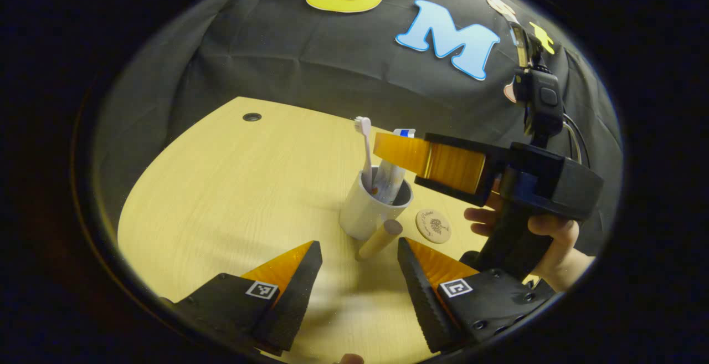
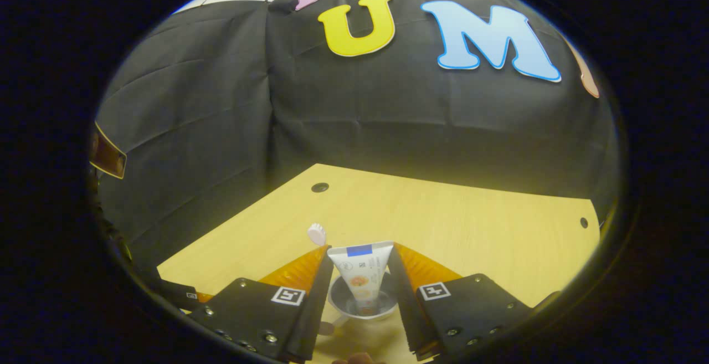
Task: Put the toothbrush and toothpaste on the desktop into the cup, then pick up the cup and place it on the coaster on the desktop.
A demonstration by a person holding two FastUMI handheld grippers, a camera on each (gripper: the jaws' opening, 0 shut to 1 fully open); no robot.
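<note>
A white cup with a wooden handle stands upright on the desktop, just ahead of my left gripper, which is open and holds nothing. A white toothbrush stands in the cup, head up. The toothpaste tube also stands in it. My right gripper, held by a hand, hovers over the cup. In the right gripper view, my right gripper is shut on the wide top of the toothpaste, whose lower end is inside the cup. The toothbrush head shows beside it.
A round wooden coaster lies flat on the table, close to the cup's right side and under the right hand. The light wooden desktop has a cable hole at its far corner. Black cloth walls it in behind.
</note>
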